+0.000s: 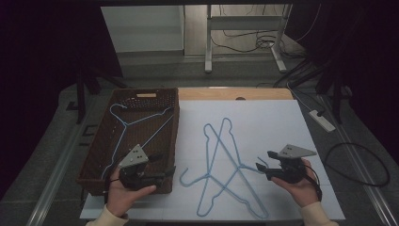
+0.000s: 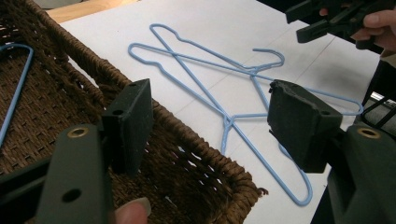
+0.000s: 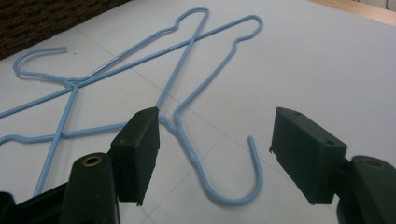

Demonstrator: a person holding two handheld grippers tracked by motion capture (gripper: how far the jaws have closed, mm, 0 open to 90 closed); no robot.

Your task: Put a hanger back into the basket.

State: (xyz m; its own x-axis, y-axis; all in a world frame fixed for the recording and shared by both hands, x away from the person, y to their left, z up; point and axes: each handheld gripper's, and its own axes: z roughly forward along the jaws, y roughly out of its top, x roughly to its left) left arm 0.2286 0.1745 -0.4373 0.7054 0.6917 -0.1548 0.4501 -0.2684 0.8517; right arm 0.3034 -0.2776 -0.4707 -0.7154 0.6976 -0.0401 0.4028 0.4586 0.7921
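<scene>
The right gripper (image 3: 212, 158) has its jaws spread wide and empty — its own view shows a hook of the two crossed blue hangers (image 3: 187, 88) lying between them on the white bench (image 3: 327, 70). The left gripper (image 2: 210, 126), also agape, hovers over the wicker basket (image 2: 196, 177) rim; the high view reveals a third hanger (image 1: 127, 125) inside.

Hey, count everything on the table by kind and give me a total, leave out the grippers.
Blue wire hangers: 3, one in the basket, two crossed on the white sheet
Brown wicker basket: 1
Total: 4
</scene>
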